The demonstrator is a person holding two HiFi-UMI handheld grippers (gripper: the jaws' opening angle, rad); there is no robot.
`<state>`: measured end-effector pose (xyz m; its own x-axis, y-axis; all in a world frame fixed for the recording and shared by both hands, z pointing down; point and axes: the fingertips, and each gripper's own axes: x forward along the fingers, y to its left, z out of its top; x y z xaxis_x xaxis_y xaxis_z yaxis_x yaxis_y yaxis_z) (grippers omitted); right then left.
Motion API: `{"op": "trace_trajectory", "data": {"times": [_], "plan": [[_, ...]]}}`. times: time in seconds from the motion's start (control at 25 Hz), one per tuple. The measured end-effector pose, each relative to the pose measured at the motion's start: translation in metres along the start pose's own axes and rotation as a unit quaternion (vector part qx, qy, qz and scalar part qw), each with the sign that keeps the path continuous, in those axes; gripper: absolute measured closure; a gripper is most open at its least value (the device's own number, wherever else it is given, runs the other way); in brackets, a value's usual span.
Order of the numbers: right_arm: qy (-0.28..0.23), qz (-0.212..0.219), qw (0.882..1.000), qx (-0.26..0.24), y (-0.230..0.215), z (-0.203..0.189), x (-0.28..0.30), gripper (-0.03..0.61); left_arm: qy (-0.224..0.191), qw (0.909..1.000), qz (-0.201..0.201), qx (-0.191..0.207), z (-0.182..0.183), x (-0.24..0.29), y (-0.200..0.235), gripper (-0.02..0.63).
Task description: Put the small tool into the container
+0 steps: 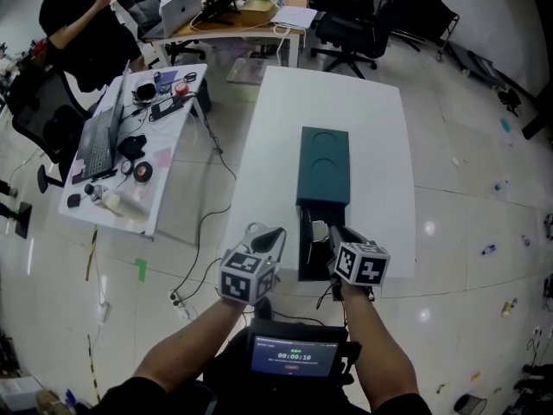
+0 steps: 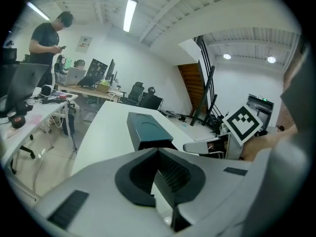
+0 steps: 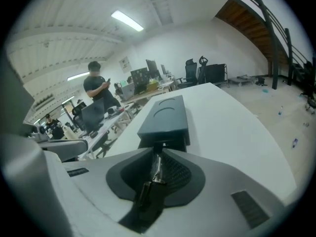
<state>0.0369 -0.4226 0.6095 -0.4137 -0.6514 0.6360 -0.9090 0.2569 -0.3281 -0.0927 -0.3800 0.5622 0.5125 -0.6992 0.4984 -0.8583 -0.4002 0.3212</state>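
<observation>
Gripping a small tool between nearly closed jaws, the right gripper points at the open near end of the dark green container. The tool (a thin shiny shaft on a dark handle) lies along the jaws, its tip aimed at the opening; whether it reaches inside is unclear. The container lies lengthwise on the white table, its open end by the table's near edge. The left gripper hovers just left of that end, jaws together with nothing between them.
</observation>
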Motion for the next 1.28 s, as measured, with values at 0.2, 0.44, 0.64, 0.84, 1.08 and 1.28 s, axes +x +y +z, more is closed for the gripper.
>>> {"op": "trace_trajectory", "data": {"times": [0.2, 0.44, 0.64, 0.84, 1.08, 1.28], "plan": [[-0.054, 0.063, 0.997, 0.006, 0.003, 0.019, -0.06, 0.512, -0.02, 0.9997, 0.015, -0.004, 0.002, -0.02, -0.022, 0.594], [-0.11, 0.107, 0.987, -0.042, 0.01, 0.028, -0.144, 0.58, -0.053, 0.9986, 0.006, 0.004, 0.007, -0.052, -0.083, 0.594], [-0.151, 0.146, 0.975, -0.068, 0.006, 0.029, -0.224, 0.58, -0.086, 0.9961, 0.012, 0.015, 0.007, -0.085, -0.139, 0.594], [-0.195, 0.176, 0.96, -0.095, 0.007, 0.032, -0.3, 0.58, -0.12, 0.9922, 0.016, 0.031, 0.01, -0.123, -0.189, 0.594], [-0.214, 0.195, 0.948, -0.133, 0.017, 0.012, -0.365, 0.58, -0.162, 0.9849, 0.008, 0.062, 0.012, -0.177, -0.243, 0.594], [-0.244, 0.184, 0.943, -0.133, 0.038, -0.011, -0.416, 0.58, -0.183, 0.9798, -0.007, 0.08, -0.003, -0.236, -0.271, 0.594]]}}
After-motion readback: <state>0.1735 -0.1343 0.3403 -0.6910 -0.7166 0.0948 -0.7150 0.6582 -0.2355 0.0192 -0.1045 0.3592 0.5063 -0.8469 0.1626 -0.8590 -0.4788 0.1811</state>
